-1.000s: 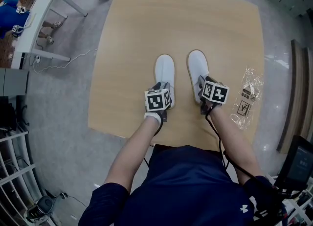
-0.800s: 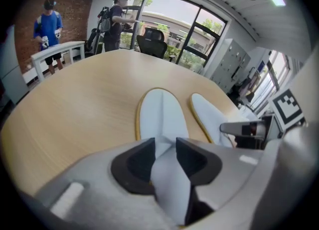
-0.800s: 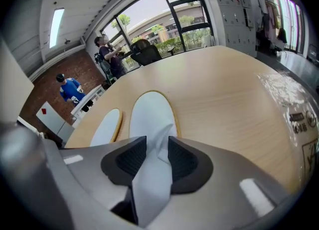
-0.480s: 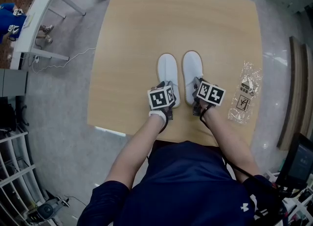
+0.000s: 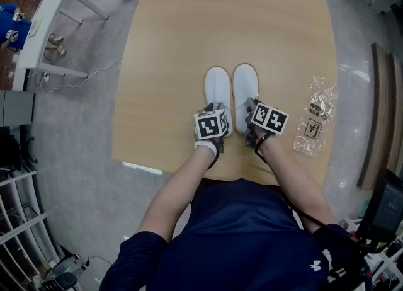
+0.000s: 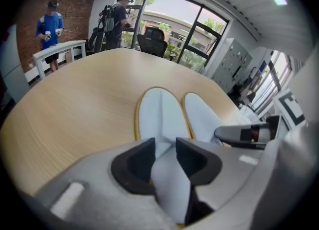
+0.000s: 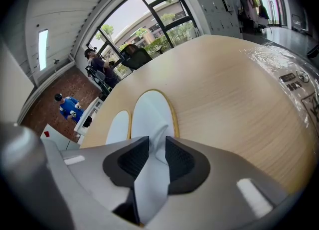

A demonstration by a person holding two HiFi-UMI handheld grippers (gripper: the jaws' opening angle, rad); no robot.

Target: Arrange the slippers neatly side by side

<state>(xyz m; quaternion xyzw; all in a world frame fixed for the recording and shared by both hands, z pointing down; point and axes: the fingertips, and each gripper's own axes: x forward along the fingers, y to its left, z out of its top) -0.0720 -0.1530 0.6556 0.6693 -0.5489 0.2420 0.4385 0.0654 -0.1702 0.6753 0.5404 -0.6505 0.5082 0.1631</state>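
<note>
**Slippers [image 5: 218, 91] lie side by side, each held at the heel**

The two white slippers rest on the wooden worktop [image 5: 170, 57], near its front edge and in front of the person. Their toes point away. The left slipper [image 6: 158, 117] and the right slipper [image 7: 152, 112] lie just beside each other and close to parallel, with their toes almost level. I cannot tell whether their inner edges touch.

The left tool [image 6: 165, 149] is closed to a narrow gap on a pinched fold of the left slipper's upper, near the heel. The right tool [image 7: 156, 150] pinches the right slipper's upper in the same way. Both pads press on the fabric.

The arranging itself looks nearly finished, since the pair already reads as neat. What seems left is to check that the heels line up, which the tools hide from above, then to let go of both slippers and draw back without dragging them askew. A clear plastic wrapper [image 5: 317, 119] lies well apart, on the right.
</note>
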